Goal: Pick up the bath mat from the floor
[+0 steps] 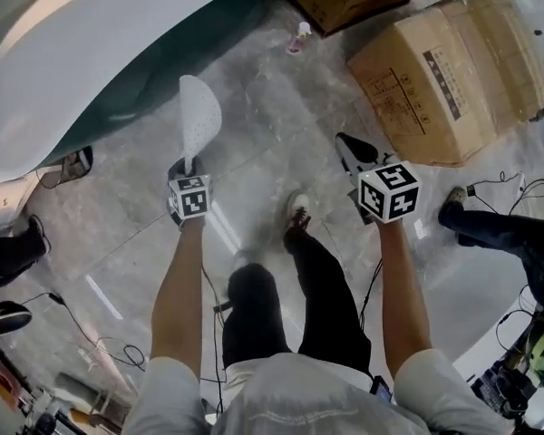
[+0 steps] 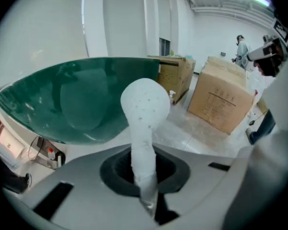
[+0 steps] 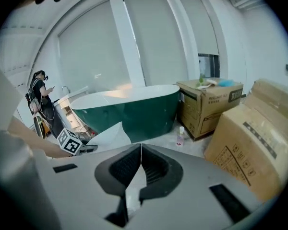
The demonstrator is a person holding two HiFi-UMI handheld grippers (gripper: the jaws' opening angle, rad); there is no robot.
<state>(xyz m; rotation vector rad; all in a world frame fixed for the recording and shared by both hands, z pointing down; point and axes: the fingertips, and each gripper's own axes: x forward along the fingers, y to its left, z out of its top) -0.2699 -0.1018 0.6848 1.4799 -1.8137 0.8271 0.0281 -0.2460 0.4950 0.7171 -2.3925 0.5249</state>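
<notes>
The bath mat [image 1: 199,116] is a white, perforated, rounded sheet held off the floor. It stands up out of my left gripper [image 1: 189,169], which is shut on its lower end. In the left gripper view the mat [image 2: 145,109] rises from between the jaws [image 2: 147,195], in front of the green tub. My right gripper [image 1: 352,146] hangs to the right at about the same height, jaws shut with nothing between them [image 3: 140,147]. In the right gripper view the mat [image 3: 108,133] shows beside the left gripper's marker cube [image 3: 69,142].
A dark green bathtub [image 1: 118,43] with a white inside fills the upper left. Cardboard boxes [image 1: 444,71] stand at the upper right, with a small bottle [image 1: 299,36] between them and the tub. Another person's leg [image 1: 494,229] is at the right. Cables lie on the grey floor.
</notes>
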